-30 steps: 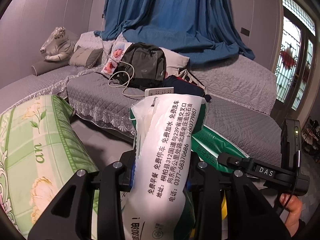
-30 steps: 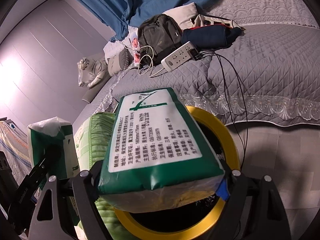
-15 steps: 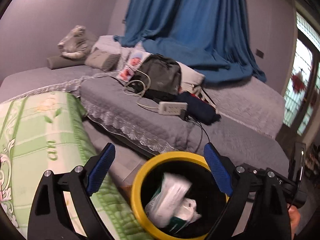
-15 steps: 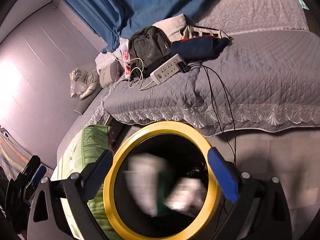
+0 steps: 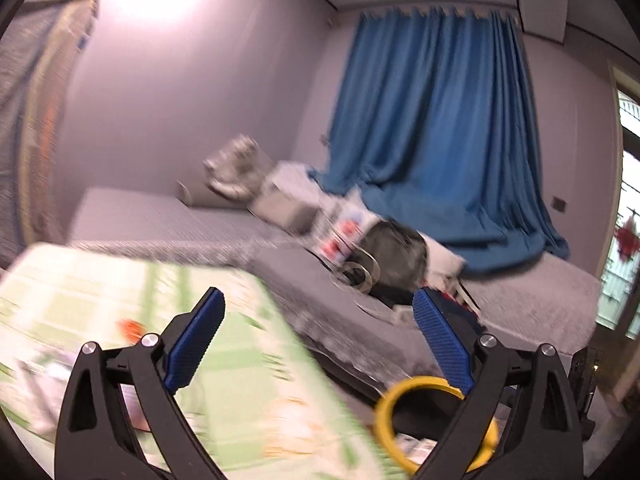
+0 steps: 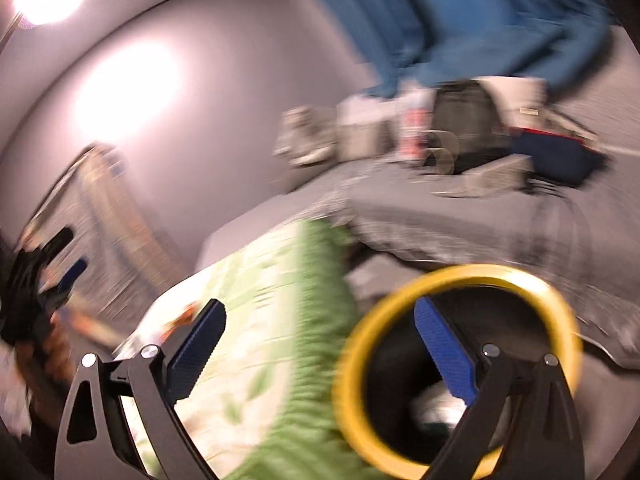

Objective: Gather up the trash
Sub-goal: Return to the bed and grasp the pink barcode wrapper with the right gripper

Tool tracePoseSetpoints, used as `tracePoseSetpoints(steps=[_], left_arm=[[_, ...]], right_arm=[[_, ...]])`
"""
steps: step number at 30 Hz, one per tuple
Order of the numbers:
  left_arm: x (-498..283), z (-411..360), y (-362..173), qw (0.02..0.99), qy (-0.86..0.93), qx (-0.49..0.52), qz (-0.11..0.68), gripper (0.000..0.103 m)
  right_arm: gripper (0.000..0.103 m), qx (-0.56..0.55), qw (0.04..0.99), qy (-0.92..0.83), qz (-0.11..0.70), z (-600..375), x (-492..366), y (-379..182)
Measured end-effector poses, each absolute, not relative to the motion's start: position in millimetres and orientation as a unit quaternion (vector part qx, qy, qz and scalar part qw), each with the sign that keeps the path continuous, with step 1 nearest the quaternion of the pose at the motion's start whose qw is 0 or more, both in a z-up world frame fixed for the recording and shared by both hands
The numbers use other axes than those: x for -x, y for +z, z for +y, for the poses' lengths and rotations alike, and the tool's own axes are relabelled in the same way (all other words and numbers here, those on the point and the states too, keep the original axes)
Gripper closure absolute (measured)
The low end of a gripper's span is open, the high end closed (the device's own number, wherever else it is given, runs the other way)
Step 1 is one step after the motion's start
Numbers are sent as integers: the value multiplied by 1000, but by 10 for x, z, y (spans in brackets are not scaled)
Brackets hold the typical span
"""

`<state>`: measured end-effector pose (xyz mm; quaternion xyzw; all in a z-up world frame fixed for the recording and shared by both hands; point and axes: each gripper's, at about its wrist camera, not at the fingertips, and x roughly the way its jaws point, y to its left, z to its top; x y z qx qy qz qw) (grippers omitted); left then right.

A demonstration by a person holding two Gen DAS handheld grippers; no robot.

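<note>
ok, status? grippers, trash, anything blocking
Left gripper opening, nothing between its jaws. Right gripper open, empty. Packets lie blurred inside the yellow-rimmed bin. Green-clothed table beside the bin; nothing blocking.

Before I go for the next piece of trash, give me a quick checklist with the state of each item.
1. Left gripper empty: ok, jaws opening, nothing between them.
2. Right gripper empty: ok, jaws wide apart, nothing between them.
3. Yellow-rimmed bin upright beside the green table cover: ok.
4. Trash inside the bin: ok, pale packs show at the bottom.
5. Next target located: cannot tell; an orange item on the cover is too blurred to identify.
6. View sharp enough to aim: not ok, both views are smeared.
</note>
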<state>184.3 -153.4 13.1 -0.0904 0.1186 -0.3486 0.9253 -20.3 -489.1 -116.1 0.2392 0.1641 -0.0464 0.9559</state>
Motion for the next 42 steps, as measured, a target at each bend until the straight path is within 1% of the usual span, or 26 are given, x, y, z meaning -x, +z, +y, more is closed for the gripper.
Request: tracePoseSetpoints(steps=[4,6,9,12,14,19,24,26,34,36,38,41,42], left_arm=[[-1725,-627,139,954,-284,58,80,10],[-1655,-307,70,965,-247,40,74,9],[-1576,155,-112,970,-221,28,99,8],[-1465,563,-353,968,-210,43,129,8],[-1380,814,-518,971,-182,63,142,8],[-1331,1193,-780,966,-149,118,177,8],[-1278,1456,-911,963,-139,136,184,8],[-1259,1527,-961,962,-141,142,185,8],[-1309,1581,-1078,956,-145,165,196,8],[-1331,1597,-1105,954,-145,169,202,8],[-1355,1611,-1134,952,-142,173,207,8],[-1376,1599,-1153,952,-142,172,211,8],[-1385,1589,-1155,952,-142,169,213,8]], right_arm=[[11,-163,965,90,186,-4328,-93,-1054],[11,-114,957,175,203,-3942,-242,-1016],[11,-19,936,272,224,-3302,-389,-990],[11,73,889,374,256,-2627,-502,-1032],[11,129,863,409,269,-2208,-547,-1086],[11,233,787,480,311,-1399,-690,-1290],[13,318,714,524,339,-833,-680,-1543],[17,341,695,529,348,-683,-704,-1642],[20,348,660,537,393,-477,-978,-1820],[23,345,654,539,403,-444,-1026,-1883],[29,341,652,540,409,-426,-1068,-1917],[34,321,656,541,416,-471,-1140,-1905],[41,313,658,543,416,-491,-1147,-1894]])
